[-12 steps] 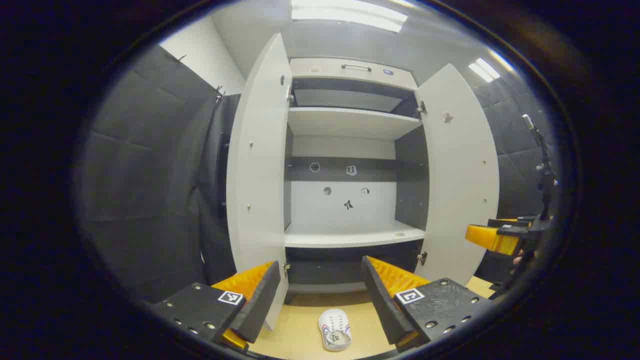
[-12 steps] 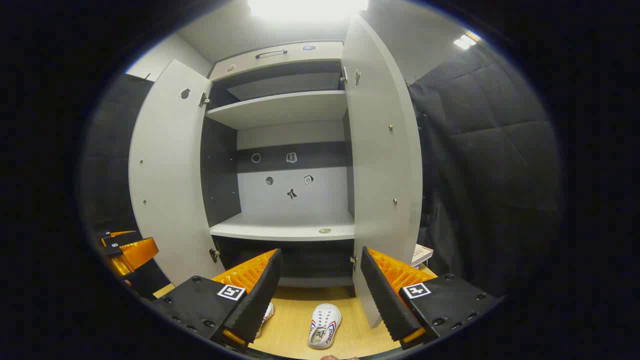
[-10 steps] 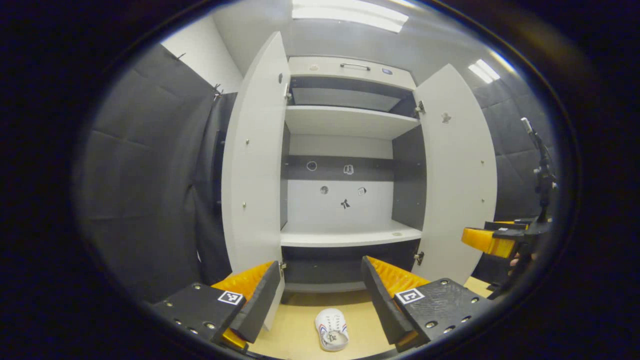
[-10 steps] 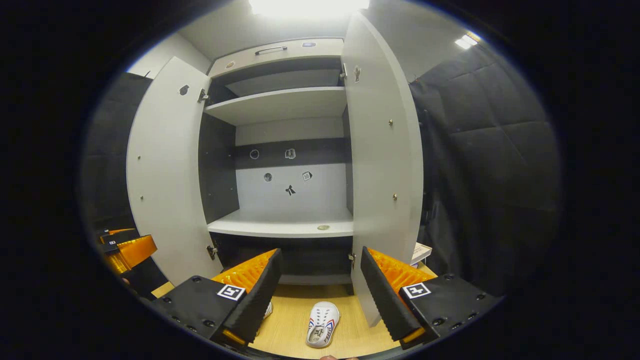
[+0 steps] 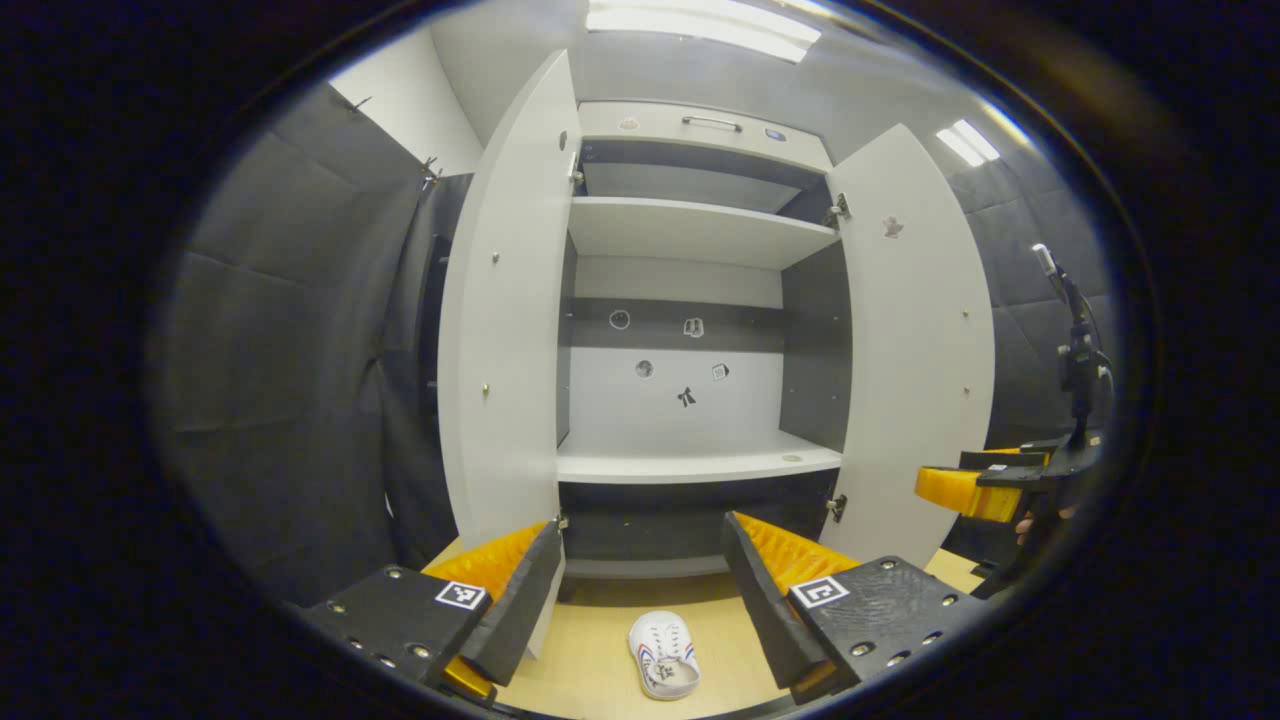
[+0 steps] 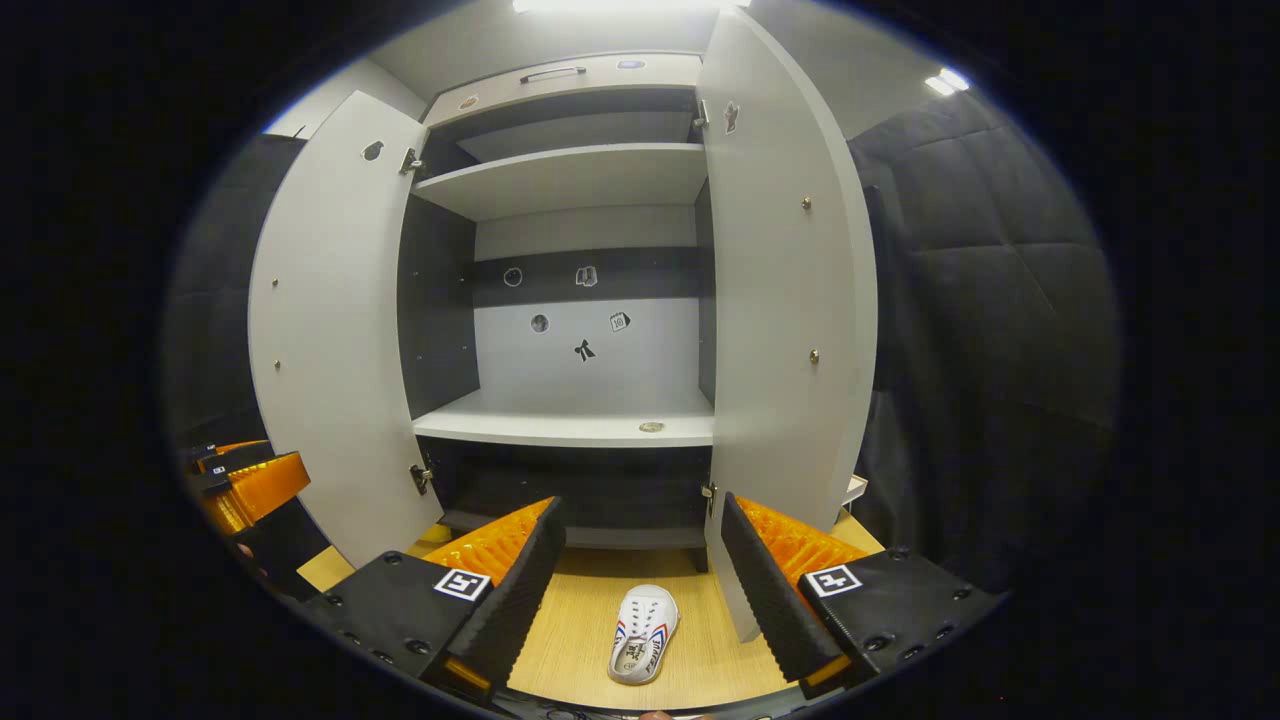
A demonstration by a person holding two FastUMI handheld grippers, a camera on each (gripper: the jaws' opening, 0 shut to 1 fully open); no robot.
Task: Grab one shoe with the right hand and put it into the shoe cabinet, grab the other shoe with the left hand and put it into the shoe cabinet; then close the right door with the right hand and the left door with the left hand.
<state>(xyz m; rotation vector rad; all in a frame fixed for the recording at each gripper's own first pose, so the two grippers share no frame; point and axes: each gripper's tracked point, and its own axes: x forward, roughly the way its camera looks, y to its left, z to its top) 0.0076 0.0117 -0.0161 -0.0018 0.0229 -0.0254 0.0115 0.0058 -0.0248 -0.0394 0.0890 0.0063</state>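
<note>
Your right gripper (image 6: pixel 640 590) hangs above the wooden floor (image 6: pixel 700 660) with its jaws spread wide and nothing between them. A white shoe (image 6: pixel 642 635) lies on the floor right in the gap between its fingers, lower down and not touching either one, with its toe pointing toward the shoe cabinet (image 6: pixel 580 300). Your left gripper (image 5: pixel 640 590) is just as wide open and also holds nothing. In the left gripper view a white shoe (image 5: pixel 664 655) lies on the floor between the fingers, a little nearer the right finger; I can't tell whether it is the same shoe or the other one of the pair. The cabinet stands ahead of both grippers with its left door (image 5: pixel 500 330) and right door (image 5: pixel 915 340) swung fully open and its lower shelf (image 5: pixel 690 462) bare apart from a small round mark. At the right edge of the left gripper view you can see your right gripper, well apart to the side.
</note>
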